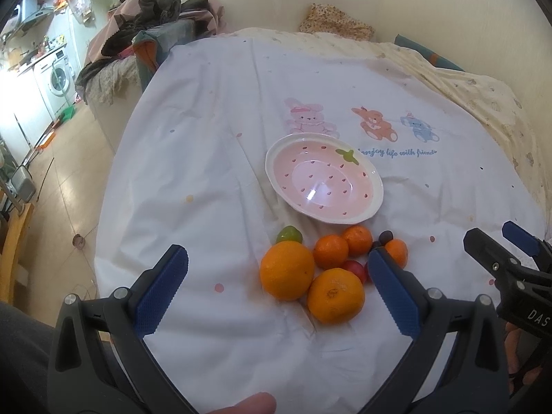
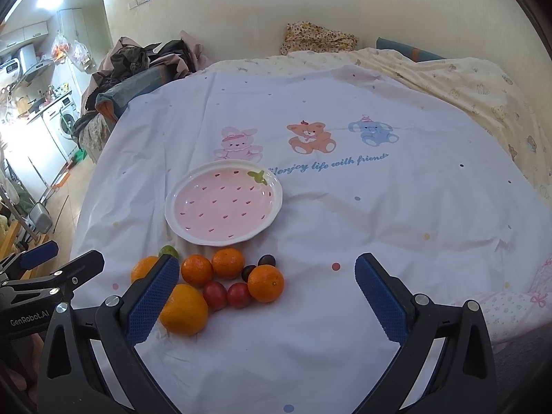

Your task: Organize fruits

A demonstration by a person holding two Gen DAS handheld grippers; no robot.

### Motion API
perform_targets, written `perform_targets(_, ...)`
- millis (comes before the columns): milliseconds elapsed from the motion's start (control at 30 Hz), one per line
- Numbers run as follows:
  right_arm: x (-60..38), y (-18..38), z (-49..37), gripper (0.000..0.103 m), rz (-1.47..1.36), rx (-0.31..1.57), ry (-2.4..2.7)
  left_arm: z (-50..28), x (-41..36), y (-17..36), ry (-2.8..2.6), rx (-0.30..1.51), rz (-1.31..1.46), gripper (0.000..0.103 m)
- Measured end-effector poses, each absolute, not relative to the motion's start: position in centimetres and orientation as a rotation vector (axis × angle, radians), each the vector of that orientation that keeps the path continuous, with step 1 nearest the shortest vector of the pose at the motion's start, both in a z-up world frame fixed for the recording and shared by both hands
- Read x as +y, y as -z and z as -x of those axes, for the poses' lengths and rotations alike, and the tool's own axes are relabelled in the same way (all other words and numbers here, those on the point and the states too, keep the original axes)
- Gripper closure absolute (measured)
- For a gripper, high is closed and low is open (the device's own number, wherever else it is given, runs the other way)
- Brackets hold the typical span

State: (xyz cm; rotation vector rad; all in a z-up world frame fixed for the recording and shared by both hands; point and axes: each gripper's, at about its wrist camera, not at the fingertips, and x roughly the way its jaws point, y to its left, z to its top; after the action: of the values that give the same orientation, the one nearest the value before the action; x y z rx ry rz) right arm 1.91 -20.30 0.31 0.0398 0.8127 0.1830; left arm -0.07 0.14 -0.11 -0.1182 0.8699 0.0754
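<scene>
An empty pink strawberry-shaped plate [image 1: 374, 203] [image 2: 179, 224] lies on the white bed sheet. In front of it is a cluster of fruit: two large oranges [image 1: 287, 271] [image 2: 184, 309], several small tangerines [image 1: 330, 251] [image 2: 265, 283], a green lime [image 1: 289, 234] [image 2: 168, 251], two red plums [image 2: 214, 295] and two dark grapes [image 2: 266, 260]. My left gripper [image 1: 277, 269] is open and empty, just above the near fruit. My right gripper [image 2: 267, 284] is open and empty, to the right of the pile; its tip shows in the left wrist view [image 1: 500, 245].
The sheet [image 2: 345, 207] has printed cartoon animals and covers a bed. A yellow quilt [image 2: 465, 86] lies at the back right. A pile of clothes [image 1: 155, 24] sits at the back left. The bed's left edge drops to a tiled floor [image 1: 69, 172].
</scene>
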Motion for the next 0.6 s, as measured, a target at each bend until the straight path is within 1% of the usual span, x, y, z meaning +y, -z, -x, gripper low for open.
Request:
perform_targets(467, -20.31, -0.17, -1.97, 0.0, -0.042, 0.817, -0.181, -0.1, 0.16, 0.18, -0.081, 0.878, 0.114, 0.0)
perform_targets(533, -20.48, 0.07, -2.21, 0.0, -0.062, 0.842, -0.194, -0.2, 0.15, 0.29, -0.094, 0.888, 0.101, 0.0)
perform_targets(600, -21.14, 0.61, -2.68, 0.0, -0.14, 0.9, -0.244, -0.35, 0.5, 0.46, -0.116, 0.905, 0.094, 0.0)
